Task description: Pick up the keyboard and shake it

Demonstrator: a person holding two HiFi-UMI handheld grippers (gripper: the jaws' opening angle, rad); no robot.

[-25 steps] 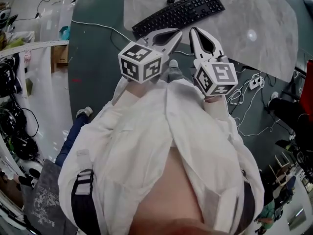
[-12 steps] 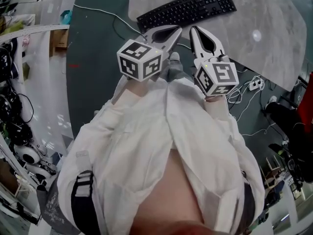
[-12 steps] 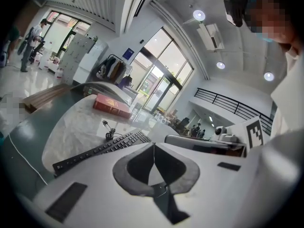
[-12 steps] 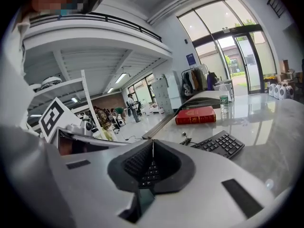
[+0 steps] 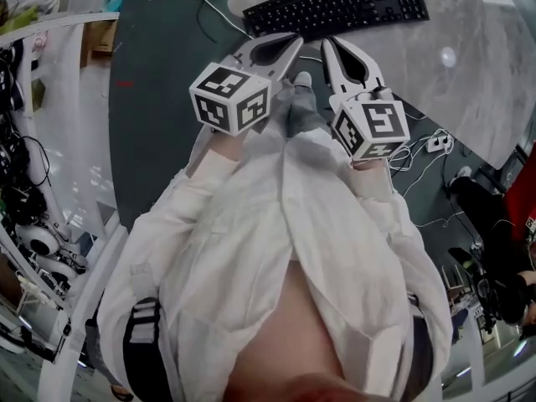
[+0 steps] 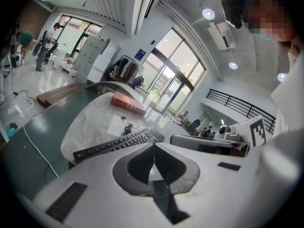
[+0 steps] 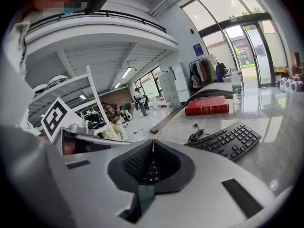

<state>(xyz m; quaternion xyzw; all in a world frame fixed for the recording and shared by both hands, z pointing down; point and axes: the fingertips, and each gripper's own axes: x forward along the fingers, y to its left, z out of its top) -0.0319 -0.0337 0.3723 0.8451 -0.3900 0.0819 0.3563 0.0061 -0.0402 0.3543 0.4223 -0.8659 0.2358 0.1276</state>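
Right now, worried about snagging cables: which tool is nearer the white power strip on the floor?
Right. The right tool is left of the power strip and higher; the left tool sits farther left.

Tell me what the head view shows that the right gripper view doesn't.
Only the head view: a white power strip with its cords on the dark green floor. Only the right gripper view: a red hardcover book. Both: the black computer keyboard lying on the pale marble table, and the right tool, shut and empty.
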